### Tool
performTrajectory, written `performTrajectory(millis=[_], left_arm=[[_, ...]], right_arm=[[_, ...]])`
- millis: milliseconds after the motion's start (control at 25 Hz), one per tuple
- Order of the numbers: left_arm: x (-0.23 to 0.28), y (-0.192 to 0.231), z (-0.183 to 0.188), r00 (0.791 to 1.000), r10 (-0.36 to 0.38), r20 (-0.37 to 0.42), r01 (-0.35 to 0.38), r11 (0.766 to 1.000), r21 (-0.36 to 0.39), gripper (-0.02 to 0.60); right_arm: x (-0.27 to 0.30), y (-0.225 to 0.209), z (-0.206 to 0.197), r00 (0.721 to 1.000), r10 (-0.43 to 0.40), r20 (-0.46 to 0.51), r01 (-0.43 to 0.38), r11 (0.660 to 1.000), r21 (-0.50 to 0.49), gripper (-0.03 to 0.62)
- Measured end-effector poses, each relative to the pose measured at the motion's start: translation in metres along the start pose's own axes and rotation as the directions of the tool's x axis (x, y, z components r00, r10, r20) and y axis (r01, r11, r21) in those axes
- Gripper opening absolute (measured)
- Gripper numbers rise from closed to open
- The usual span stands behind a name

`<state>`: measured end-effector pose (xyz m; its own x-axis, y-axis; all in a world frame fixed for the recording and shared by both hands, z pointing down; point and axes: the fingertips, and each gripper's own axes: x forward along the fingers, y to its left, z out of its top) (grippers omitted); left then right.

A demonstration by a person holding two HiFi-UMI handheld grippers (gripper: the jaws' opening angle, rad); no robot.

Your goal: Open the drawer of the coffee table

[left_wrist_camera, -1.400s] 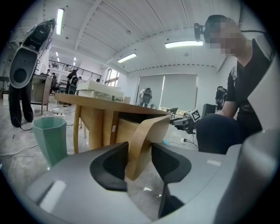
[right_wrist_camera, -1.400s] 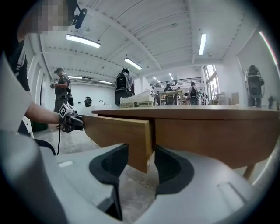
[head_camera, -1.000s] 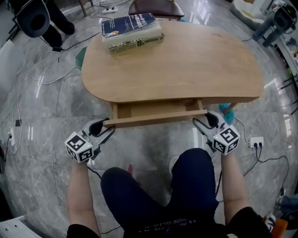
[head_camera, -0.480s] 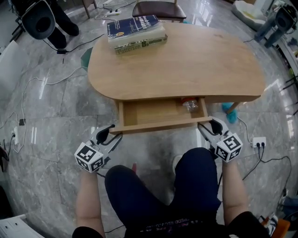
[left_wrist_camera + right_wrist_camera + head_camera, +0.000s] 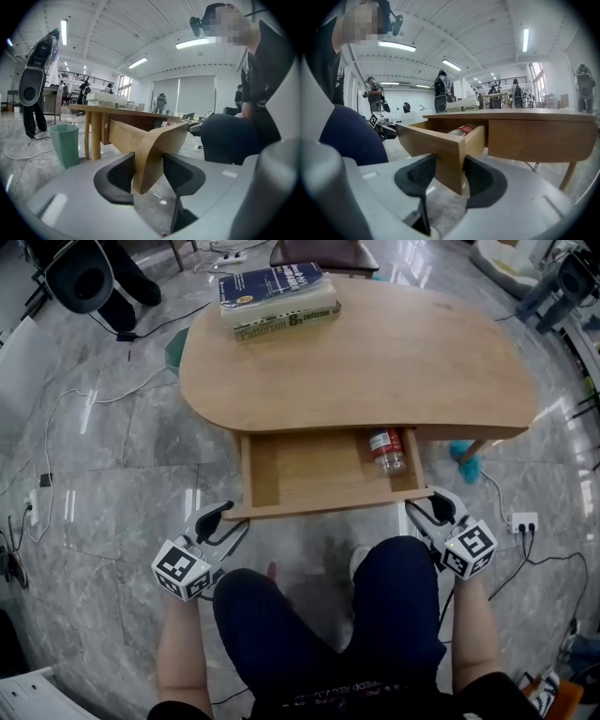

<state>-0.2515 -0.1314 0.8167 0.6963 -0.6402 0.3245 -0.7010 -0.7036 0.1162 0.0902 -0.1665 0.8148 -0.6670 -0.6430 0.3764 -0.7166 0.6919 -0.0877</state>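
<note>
Light wooden drawer (image 5: 309, 472) pulled further out; small clear bottle (image 5: 386, 450) now shows inside. Left gripper (image 5: 225, 521) and right gripper (image 5: 427, 512) fingers pinch drawer front corners, right ones just closing a bit. Job nearly done.

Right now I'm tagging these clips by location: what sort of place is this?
Probably an open lab or workshop hall, not a home: long ceiling strip lights, loose white cables and a white power strip on the polished grey stone floor, people with equipment behind.

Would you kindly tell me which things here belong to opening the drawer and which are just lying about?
Job in hand: drawer, table.
Lying about: books on the table, bottle in the drawer, green bin, power strip on the floor.
</note>
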Motion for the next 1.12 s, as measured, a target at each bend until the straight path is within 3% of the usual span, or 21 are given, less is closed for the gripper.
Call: performTrajectory(millis=[400, 1120], left_arm=[[-0.007, -0.012, -0.024, 0.997, -0.026, -0.076, 0.028, 0.999, 0.022, 0.183], [-0.012, -0.021, -0.039, 0.994, -0.02, -0.106, 0.025, 0.999, 0.039, 0.184]], right_arm=[[-0.011, 0.017, -0.024, 0.998, 0.02, -0.051, -0.022, 0.999, -0.032, 0.184], [-0.015, 0.029, -0.043, 0.994, 0.016, -0.107, -0.02, 0.999, -0.042, 0.186]])
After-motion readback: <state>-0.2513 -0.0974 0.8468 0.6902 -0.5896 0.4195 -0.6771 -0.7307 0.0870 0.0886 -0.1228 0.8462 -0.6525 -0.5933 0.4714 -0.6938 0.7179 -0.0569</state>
